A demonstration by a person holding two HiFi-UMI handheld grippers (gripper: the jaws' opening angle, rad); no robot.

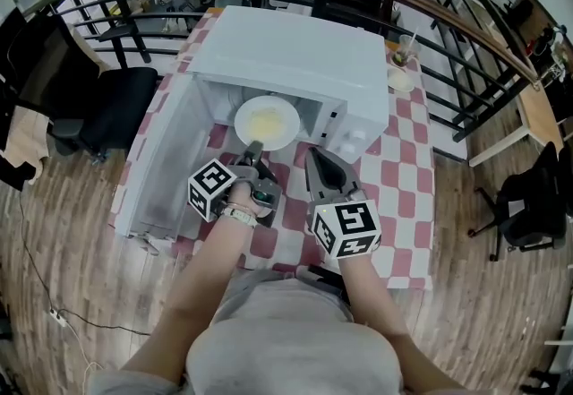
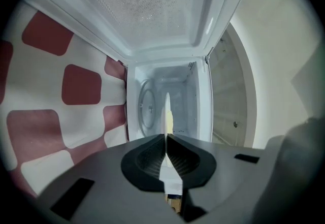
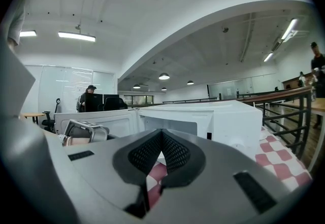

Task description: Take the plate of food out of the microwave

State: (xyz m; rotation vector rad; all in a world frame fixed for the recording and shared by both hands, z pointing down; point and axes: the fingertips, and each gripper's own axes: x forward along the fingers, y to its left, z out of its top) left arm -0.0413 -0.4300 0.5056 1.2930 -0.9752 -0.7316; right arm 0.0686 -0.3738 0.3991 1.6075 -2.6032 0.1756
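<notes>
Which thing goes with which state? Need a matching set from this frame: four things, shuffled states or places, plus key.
Things:
1. plate
2. microwave door
3. right tool
4. cup

States or places:
a. swung open to the left
b. on the checked table, by the right side of the microwave
c. clamped at its near rim by the left tool
d. shut, nothing between its jaws

Pairs: 1-c, 2-a, 3-d, 4-b

No text, brand or number can be read, not even on the microwave [image 1: 295, 57].
</notes>
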